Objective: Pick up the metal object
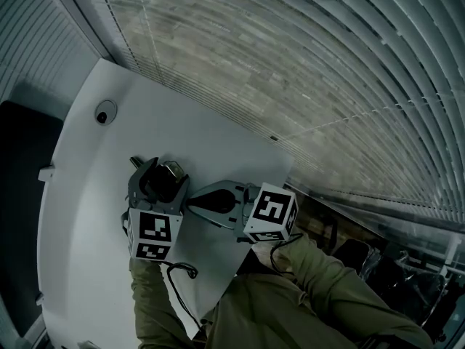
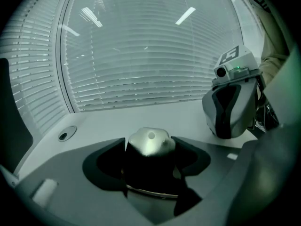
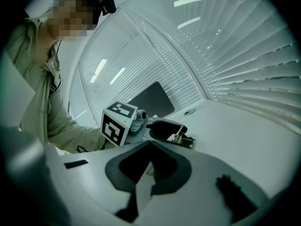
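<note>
A small pale metal object (image 1: 173,170) stands on the white table (image 1: 87,238). My left gripper (image 1: 164,173) reaches around it, one jaw on each side. In the left gripper view the metal object (image 2: 150,141) fills the space between the dark pads (image 2: 106,161), which stand wide and close against its sides; no firm press shows. My right gripper (image 1: 192,203) lies just to the right, pointing at the left one, its jaws together with nothing between them. The right gripper view looks over those shut jaws at the left gripper (image 3: 165,129) and the metal object (image 3: 180,136).
A round cable hole (image 1: 105,113) sits near the table's far left corner. Slatted blinds (image 1: 305,64) run along the far edge. A dark panel (image 1: 18,195) stands left of the table. A black cable (image 1: 182,271) trails toward the person's sleeves.
</note>
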